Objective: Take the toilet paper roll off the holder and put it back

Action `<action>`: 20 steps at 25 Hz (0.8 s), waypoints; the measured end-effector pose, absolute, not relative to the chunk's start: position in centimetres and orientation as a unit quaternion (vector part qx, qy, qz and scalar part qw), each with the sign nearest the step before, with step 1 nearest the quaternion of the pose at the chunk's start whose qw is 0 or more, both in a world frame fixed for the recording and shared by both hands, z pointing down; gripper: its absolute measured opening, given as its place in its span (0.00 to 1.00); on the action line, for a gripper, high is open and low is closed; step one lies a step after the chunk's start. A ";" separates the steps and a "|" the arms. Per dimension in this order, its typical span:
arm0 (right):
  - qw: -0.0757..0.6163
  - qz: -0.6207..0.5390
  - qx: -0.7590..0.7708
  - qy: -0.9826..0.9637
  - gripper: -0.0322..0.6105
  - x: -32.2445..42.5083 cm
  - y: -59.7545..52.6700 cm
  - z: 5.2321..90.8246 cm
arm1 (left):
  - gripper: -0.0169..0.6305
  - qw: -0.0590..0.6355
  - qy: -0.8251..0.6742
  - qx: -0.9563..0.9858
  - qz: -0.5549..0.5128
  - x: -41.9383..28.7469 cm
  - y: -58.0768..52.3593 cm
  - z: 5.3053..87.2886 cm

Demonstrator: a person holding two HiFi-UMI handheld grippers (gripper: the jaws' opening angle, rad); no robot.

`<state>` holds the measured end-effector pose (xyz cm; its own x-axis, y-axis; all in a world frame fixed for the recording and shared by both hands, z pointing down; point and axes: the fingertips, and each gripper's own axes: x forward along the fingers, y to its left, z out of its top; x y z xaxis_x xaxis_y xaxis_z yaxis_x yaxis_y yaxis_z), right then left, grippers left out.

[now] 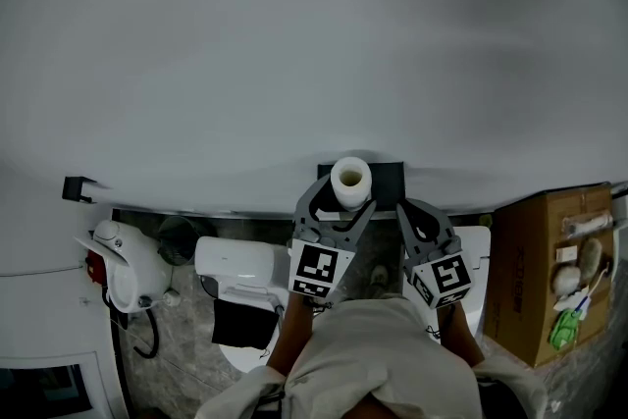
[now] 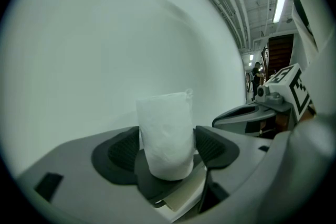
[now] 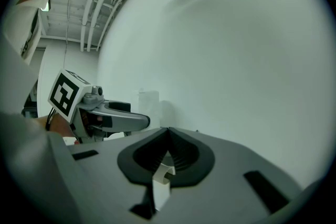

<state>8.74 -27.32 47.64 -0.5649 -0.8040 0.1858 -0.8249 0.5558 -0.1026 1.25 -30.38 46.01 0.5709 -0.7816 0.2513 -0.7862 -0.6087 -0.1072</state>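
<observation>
The white toilet paper roll [image 1: 350, 180] stands upright against the grey wall, in front of a black holder plate [image 1: 387, 176]. My left gripper [image 1: 345, 197] is open, one finger on each side of the roll. In the left gripper view the roll [image 2: 165, 128] fills the gap between the dark pads [image 2: 122, 152], which stand close beside it without squeezing it. My right gripper [image 1: 405, 211] hangs just right of the roll, shut and empty. In the right gripper view its pads [image 3: 181, 152] meet, and the roll [image 3: 148, 103] shows faintly beyond the left gripper [image 3: 107, 118].
Below the wall I see a white toilet [image 1: 238, 267], a white device with a dark hose [image 1: 125, 267] at the left and a cardboard box [image 1: 545, 270] with small items at the right. A small black fitting [image 1: 77, 188] sticks out of the wall at the left.
</observation>
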 end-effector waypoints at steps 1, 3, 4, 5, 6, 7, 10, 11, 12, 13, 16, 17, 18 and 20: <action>0.059 0.089 0.463 -0.880 0.05 8.7 -27.3 47.7 | 0.53 0.008 -0.442 0.886 0.141 1.3 -30.4 46.1; 0.059 0.089 0.463 -0.880 0.05 8.7 -27.2 47.7 | 0.53 0.008 -0.440 0.886 0.148 1.4 -30.5 46.4; 0.060 0.089 0.463 -0.880 0.05 8.7 -27.2 47.7 | 0.53 0.008 -0.440 0.886 0.149 1.4 -30.5 46.5; 0.061 0.088 0.462 -0.880 0.05 8.6 -27.2 47.7 | 0.53 0.007 -0.440 0.885 0.150 1.4 -30.5 46.5; 0.061 0.088 0.461 -0.881 0.05 8.5 -27.1 47.6 | 0.53 0.007 -0.441 0.885 0.151 1.4 -30.5 46.5; 0.061 0.087 0.461 -0.881 0.05 8.4 -27.1 47.6 | 0.53 0.006 -0.444 0.883 0.152 1.3 -30.6 46.5; 0.061 0.087 0.460 -0.881 0.05 8.2 -27.0 47.5 | 0.53 0.002 -0.449 0.880 0.156 1.1 -30.8 46.5; 0.061 0.087 0.460 -0.881 0.05 8.1 -27.0 47.5 | 0.53 0.001 -0.450 0.879 0.157 1.1 -30.8 46.5; 0.061 0.087 0.460 -0.881 0.05 8.1 -27.0 47.5 | 0.52 -0.001 -0.450 0.879 0.158 1.0 -30.8 46.5; 0.061 0.086 0.461 -0.881 0.05 8.0 -26.9 47.4 | 0.51 -0.002 -0.450 0.879 0.159 1.0 -30.8 46.5; 0.062 0.085 0.462 -0.881 0.05 7.9 -26.8 47.4 | 0.50 -0.004 -0.448 0.879 0.161 0.9 -30.7 46.5; 0.062 0.085 0.462 -0.880 0.05 8.0 -26.8 47.4 | 0.50 -0.005 -0.448 0.879 0.161 1.0 -30.7 46.5; 0.062 0.085 0.462 -0.880 0.05 8.0 -26.7 47.5 | 0.50 -0.005 -0.448 0.879 0.162 1.0 -30.7 46.5; 0.062 0.086 0.463 -0.880 0.05 8.1 -26.6 47.5 | 0.49 -0.005 -0.448 0.879 0.161 1.1 -30.7 46.5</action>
<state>8.09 -26.62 47.51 -0.5642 -0.8037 0.1890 -0.8251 0.5572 -0.0931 1.06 -30.70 46.53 0.5459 -0.7900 0.2791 -0.7870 -0.5978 -0.1528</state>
